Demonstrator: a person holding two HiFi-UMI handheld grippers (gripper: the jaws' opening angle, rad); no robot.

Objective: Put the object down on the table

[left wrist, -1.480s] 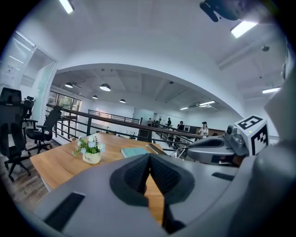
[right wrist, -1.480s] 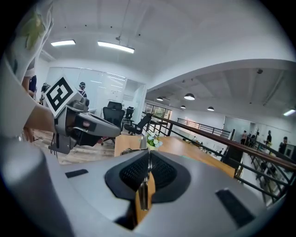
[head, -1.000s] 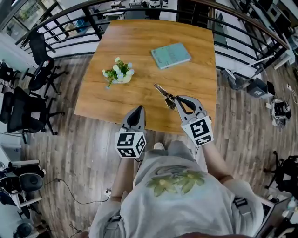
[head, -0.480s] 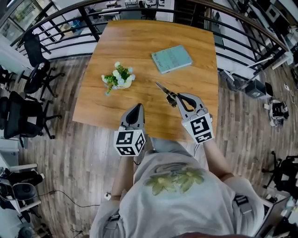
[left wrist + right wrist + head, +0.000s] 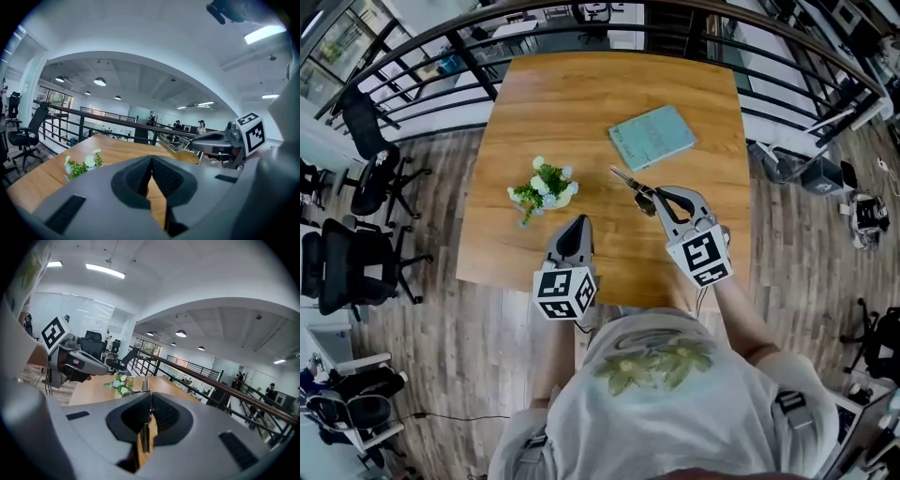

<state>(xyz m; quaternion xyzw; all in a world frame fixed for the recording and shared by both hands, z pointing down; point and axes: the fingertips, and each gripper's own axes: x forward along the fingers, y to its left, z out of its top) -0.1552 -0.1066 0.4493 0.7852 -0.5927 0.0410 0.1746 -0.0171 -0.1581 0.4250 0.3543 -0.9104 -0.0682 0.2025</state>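
Since a second ago both grippers have pushed farther in over the desk (image 5: 581, 103). Head view: the right gripper (image 5: 652, 199) holds scissors (image 5: 628, 181) above the desk, right of the flower pot (image 5: 546, 190), which carries white blooms and greenery. The left gripper (image 5: 574, 228) hangs just below the pot, and a teal book (image 5: 652, 137) lies up-right of it. Left gripper view: jaws together, nothing between. Right gripper view: jaws clamped on the scissors (image 5: 146, 439).
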